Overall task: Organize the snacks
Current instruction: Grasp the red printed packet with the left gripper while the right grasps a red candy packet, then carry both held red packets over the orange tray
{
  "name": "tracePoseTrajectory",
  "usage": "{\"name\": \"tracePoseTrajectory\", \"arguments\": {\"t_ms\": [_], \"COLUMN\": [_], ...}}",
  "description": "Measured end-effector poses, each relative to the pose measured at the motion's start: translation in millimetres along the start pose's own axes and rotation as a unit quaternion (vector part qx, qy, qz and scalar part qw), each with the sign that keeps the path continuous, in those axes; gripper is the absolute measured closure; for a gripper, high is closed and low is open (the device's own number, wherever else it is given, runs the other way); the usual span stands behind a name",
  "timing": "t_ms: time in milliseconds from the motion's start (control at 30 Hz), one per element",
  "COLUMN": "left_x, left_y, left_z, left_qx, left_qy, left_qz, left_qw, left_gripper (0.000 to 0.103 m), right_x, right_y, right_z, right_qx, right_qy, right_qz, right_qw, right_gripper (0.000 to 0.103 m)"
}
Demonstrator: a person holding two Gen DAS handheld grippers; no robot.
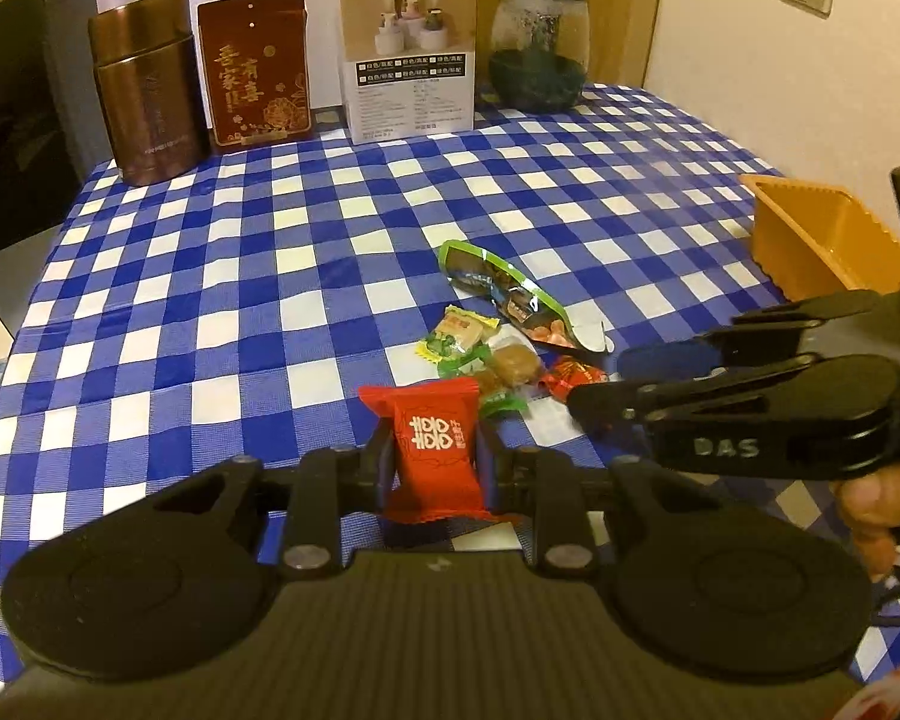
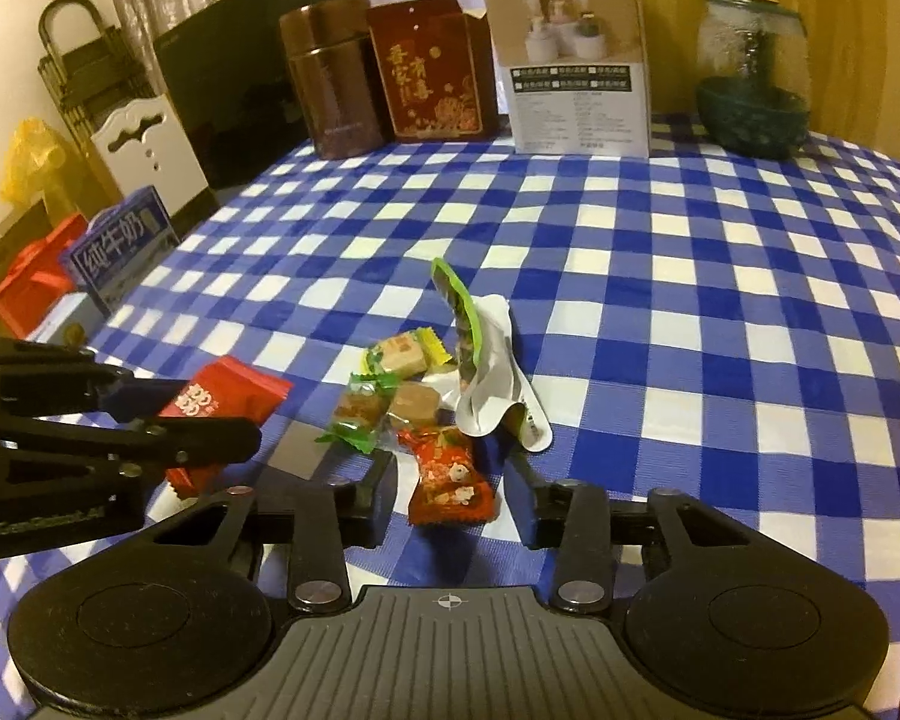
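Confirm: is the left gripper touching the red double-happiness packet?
Touching. The left wrist view shows the left gripper with both fingers pressed against the sides of the red double-happiness packet, which stands upright between them.

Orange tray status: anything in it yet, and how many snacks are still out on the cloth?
Nothing looks done: the visible part of the orange tray holds nothing. In hand: the left gripper is shut on the red double-happiness candy; the right gripper is open around a red-orange candy lying on the checkered tablecloth. Left: that candy, the green-wrapped candies and the green snack packet.
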State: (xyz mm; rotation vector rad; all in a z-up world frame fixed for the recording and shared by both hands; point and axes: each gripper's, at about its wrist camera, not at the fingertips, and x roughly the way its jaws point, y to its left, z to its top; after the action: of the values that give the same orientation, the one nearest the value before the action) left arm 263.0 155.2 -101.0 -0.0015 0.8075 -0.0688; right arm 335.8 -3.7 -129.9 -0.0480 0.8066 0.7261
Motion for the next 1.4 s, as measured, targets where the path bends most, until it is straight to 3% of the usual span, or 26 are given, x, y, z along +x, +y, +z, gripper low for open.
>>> {"name": "tracePoseTrajectory", "arguments": {"t_ms": [467, 733, 933, 1400], "left_x": [2.8, 1.0, -13.6, -74.8], "left_y": [-2.5, -9.7, -23.1, -63.2], "left_z": [-1.2, -4.3, -9.7, -45.5], "left_qx": [-0.014, -0.015, -0.014, -0.059], "left_qy": [0.004, 0.006, -0.004, -0.029], "left_qz": [-0.001, -0.010, -0.018, -0.026], "left_qw": [0.9999, 0.9998, 0.9997, 0.9975], "left_gripper": [0.079, 0.079, 0.079, 0.079], "right_x": [9.4, -5.7, -37.1, -134.7], "right_y": [7.1, 13.2, 13.9, 17.6], "right_z": [-2.1, -7.1, -14.7, -66.5], "right_qx": [-0.016, -0.003, 0.011, 0.069], "right_qy": [0.002, 0.001, -0.007, -0.031], "right_qz": [-0.005, -0.006, -0.012, -0.048], "right_qw": [1.000, 1.000, 1.000, 0.996], "right_gripper": [0.080, 0.081, 0.081, 0.081]}}
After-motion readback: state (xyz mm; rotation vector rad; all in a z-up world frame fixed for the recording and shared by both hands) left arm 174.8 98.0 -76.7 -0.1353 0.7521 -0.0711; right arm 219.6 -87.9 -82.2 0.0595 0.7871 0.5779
